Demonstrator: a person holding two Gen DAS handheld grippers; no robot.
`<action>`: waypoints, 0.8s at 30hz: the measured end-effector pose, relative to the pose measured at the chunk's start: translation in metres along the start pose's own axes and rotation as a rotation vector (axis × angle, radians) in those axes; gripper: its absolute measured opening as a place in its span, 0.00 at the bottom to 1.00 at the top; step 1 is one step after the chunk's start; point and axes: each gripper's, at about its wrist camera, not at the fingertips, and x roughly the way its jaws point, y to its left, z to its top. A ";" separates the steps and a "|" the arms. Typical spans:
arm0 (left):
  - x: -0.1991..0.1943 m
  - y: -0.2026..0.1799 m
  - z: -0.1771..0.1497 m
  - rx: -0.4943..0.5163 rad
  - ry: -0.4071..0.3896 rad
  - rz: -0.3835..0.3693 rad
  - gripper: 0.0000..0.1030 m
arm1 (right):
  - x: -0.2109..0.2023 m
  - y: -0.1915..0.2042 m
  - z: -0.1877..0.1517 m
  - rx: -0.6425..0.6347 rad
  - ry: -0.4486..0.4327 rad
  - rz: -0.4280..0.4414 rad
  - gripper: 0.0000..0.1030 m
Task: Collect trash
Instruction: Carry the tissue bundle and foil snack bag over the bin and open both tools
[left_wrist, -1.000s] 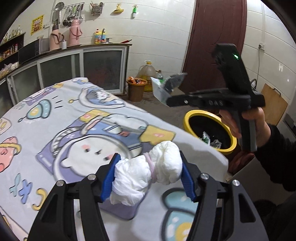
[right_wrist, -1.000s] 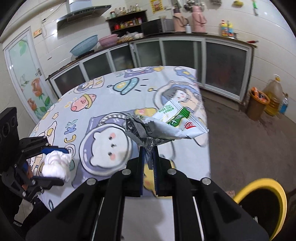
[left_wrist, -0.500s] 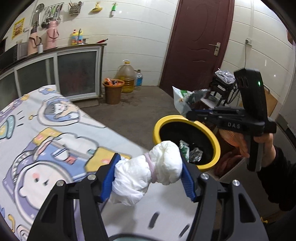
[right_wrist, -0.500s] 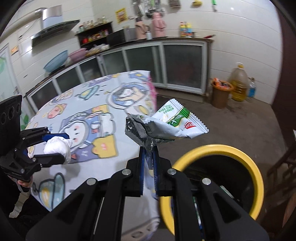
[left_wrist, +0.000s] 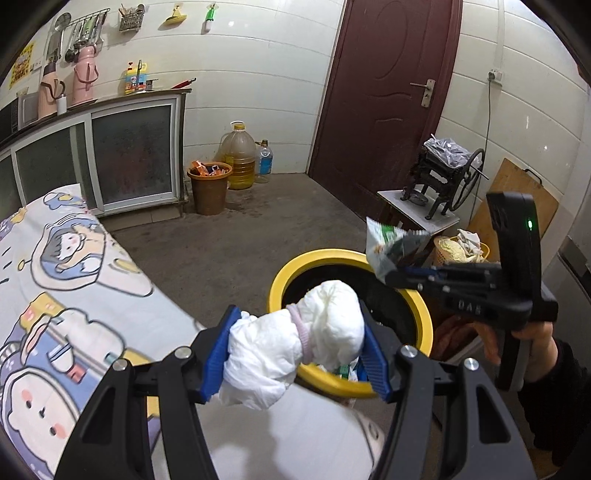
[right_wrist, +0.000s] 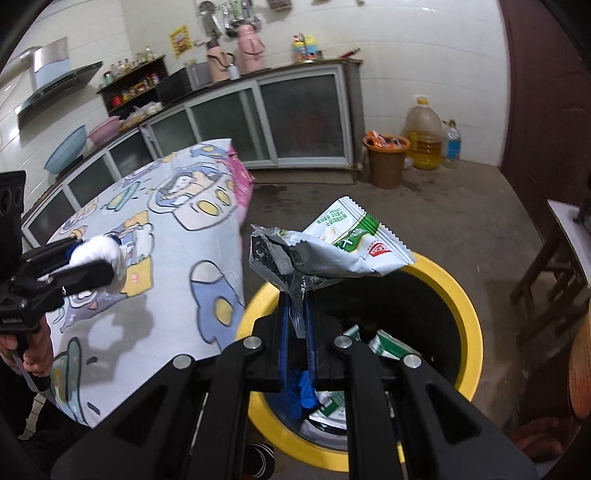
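Both grippers loaded: left gripper (left_wrist: 297, 349) fingers pinched white tissue wad (left_wrist: 295, 343); right gripper (right_wrist: 297, 314) fingers clamped snack wrapper (right_wrist: 332, 247) above yellow bin (right_wrist: 469, 314).

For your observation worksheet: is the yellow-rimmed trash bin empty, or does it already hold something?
Not empty. The right wrist view shows green-and-white wrappers and something blue lying inside the yellow-rimmed trash bin.

brown door (left_wrist: 388, 85) | oil jug (left_wrist: 238, 157) | orange bucket (left_wrist: 209, 188) | cartoon tablecloth (right_wrist: 166, 236)
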 end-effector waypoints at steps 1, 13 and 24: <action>0.006 -0.003 0.002 0.002 0.005 -0.003 0.57 | 0.001 -0.004 -0.003 0.007 0.005 -0.005 0.09; 0.076 -0.031 0.015 -0.003 0.078 -0.051 0.57 | 0.026 -0.037 -0.025 0.099 0.097 -0.034 0.09; 0.112 -0.034 0.028 -0.057 0.131 -0.092 0.65 | 0.034 -0.052 -0.033 0.147 0.156 -0.063 0.21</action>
